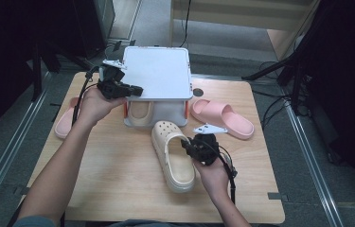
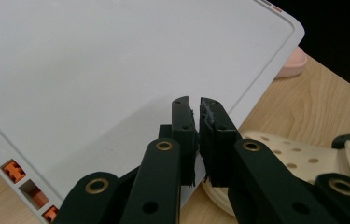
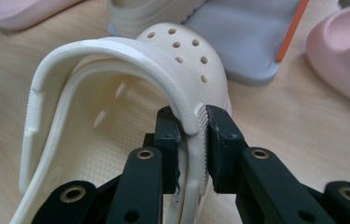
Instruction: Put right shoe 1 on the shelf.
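Observation:
A cream clog [image 1: 173, 161] [image 3: 116, 93] lies on the wooden table in front of a white-grey box [image 1: 158, 71] [image 2: 93, 70]. My right gripper [image 1: 187, 146] [image 3: 192, 116] is shut on the clog's right side rim, where the heel strap meets it. A second cream clog [image 1: 140, 112] sits inside the box's open front, under the flat lid. My left gripper [image 1: 137, 90] [image 2: 196, 105] hovers at the lid's front left corner. Its jaws are shut with a hairline gap and nothing visible between them.
One pink slide [image 1: 222, 118] [image 3: 345, 51] lies right of the box and another [image 1: 66, 124] sits near the table's left edge. Bare wood [image 1: 118, 179] stretches in front of the box. Dark stands and cables surround the table.

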Demonstrator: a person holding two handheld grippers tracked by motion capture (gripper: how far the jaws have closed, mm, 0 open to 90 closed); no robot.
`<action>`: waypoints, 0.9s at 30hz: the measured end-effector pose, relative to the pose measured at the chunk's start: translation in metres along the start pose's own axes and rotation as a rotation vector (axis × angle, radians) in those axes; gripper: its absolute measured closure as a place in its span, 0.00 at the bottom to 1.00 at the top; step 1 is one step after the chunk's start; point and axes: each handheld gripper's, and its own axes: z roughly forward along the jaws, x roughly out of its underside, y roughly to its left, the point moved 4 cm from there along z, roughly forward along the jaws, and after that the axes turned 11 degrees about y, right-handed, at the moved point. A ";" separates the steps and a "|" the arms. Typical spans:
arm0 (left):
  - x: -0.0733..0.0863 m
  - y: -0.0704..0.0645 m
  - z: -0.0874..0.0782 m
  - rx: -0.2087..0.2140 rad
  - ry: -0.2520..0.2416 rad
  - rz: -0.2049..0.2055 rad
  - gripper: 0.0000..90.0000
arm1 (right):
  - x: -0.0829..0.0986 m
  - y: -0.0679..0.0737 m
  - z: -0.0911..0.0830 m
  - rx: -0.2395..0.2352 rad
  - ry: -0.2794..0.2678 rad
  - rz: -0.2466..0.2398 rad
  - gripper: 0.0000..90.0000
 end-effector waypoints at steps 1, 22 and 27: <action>0.000 0.000 0.000 0.000 0.001 0.002 0.94 | -0.005 -0.001 0.000 0.002 -0.010 0.002 0.86; 0.001 0.001 0.000 0.009 -0.005 0.006 0.94 | -0.070 -0.024 0.051 0.160 -0.058 0.052 0.85; 0.001 0.002 0.000 0.014 -0.010 0.005 0.94 | -0.067 -0.026 0.061 0.169 -0.052 0.076 0.85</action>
